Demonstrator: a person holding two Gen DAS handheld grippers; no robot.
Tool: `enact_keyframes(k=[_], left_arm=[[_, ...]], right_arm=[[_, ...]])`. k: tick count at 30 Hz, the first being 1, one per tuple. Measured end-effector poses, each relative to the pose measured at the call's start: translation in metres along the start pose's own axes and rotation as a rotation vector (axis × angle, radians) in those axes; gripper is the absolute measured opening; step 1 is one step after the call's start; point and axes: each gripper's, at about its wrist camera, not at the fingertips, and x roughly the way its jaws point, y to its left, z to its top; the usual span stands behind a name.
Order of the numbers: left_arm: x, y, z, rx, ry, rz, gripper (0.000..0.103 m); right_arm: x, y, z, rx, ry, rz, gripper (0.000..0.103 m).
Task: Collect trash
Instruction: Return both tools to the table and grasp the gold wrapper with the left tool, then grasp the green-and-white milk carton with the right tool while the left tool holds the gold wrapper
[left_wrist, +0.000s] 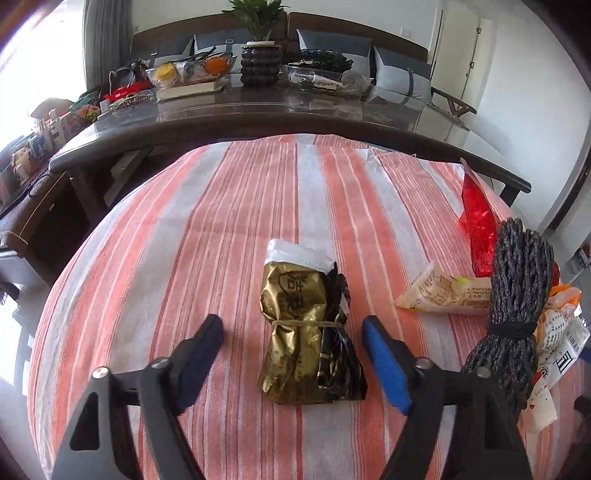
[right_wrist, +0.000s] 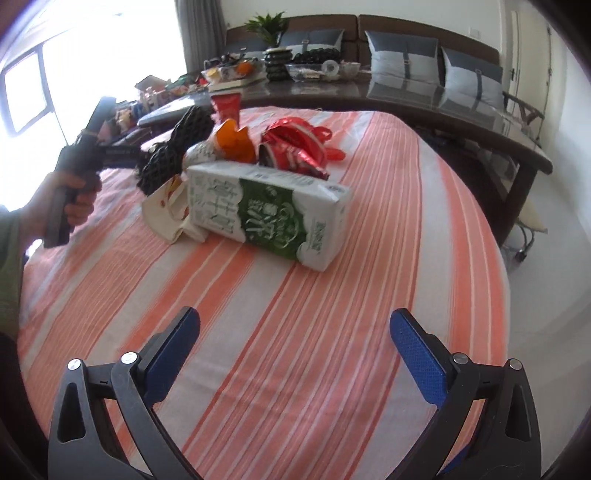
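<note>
Covering the round bench (right_wrist: 332, 295), a striped orange-and-white cloth runs bare and roomy up to the near and right-hand rim, with one long dark bench (left_wrist: 295, 110) just beyond its far edge. One green-and-white milk carton (right_wrist: 269, 214) lies on its side against a heap of wrappers, one dark rope bundle (left_wrist: 517, 295) stands beside it, and one gold foil packet (left_wrist: 299, 332) lies alone left of the heap. Each claw holds nothing: the left claw (left_wrist: 293, 326) is partly open astride the gold packet without pressing it, the right claw (right_wrist: 295, 321) wide open over bare cloth.
</note>
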Motion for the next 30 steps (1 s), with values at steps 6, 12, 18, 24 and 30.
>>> enact_keyframes(k=[6,12,18,24,30], left_arm=[[-0.014,-0.001,-0.01,0.018,0.007,-0.015,0.038],[-0.057,0.004,-0.054,-0.047,0.039,-0.038,0.038],[-0.096,-0.021,-0.106,-0.096,0.065,-0.126,0.038],[-0.117,-0.083,-0.139,-0.031,0.045,-0.183,0.043],[-0.118,-0.105,-0.145,0.004,0.04,-0.146,0.052]], right_arm=[[0.026,-0.02,0.038,0.064,0.008,0.158,0.096],[-0.014,0.039,0.017,-0.157,0.068,0.671,0.074],[-0.011,0.045,0.004,-0.121,0.036,0.369,0.098],[0.0,0.061,0.019,-0.059,-0.008,0.256,0.098],[0.012,0.07,0.045,0.017,-0.018,0.2,0.084]])
